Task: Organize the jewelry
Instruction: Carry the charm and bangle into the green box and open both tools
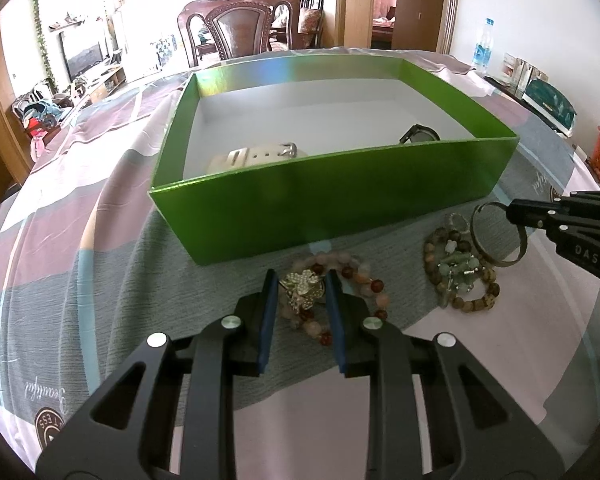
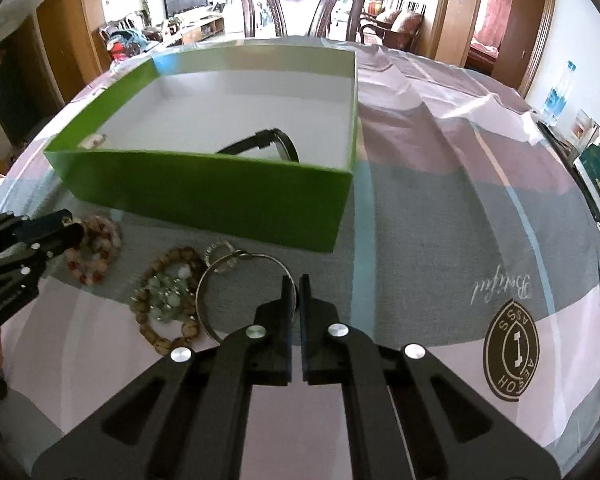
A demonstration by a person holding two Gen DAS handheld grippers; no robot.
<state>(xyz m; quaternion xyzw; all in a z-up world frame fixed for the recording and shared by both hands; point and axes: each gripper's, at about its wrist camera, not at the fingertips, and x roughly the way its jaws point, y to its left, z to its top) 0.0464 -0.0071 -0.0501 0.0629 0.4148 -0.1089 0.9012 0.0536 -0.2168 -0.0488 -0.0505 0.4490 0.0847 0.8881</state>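
A green box point(image 1: 332, 196) point(image 2: 204, 196) stands on the table and holds a white watch strap point(image 1: 256, 156) and a black watch point(image 1: 420, 134) point(image 2: 268, 142). My left gripper point(image 1: 302, 280) is open, with its fingers either side of a rhinestone flower brooch point(image 1: 304, 290) lying on pink bead bracelets point(image 1: 352, 276) point(image 2: 96, 250). My right gripper point(image 2: 296, 282) point(image 1: 512, 210) is shut on the rim of a metal bangle point(image 2: 220, 280) point(image 1: 496, 236). Brown and green bead bracelets point(image 1: 460, 276) point(image 2: 168, 292) lie beside the bangle.
A small ring point(image 2: 220, 254) lies near the box wall. A patterned cloth point(image 2: 460, 216) covers the table. A carved chair point(image 1: 240, 24) stands at the far side. A water bottle point(image 1: 483, 46) and boxes point(image 1: 548, 106) are at the right edge.
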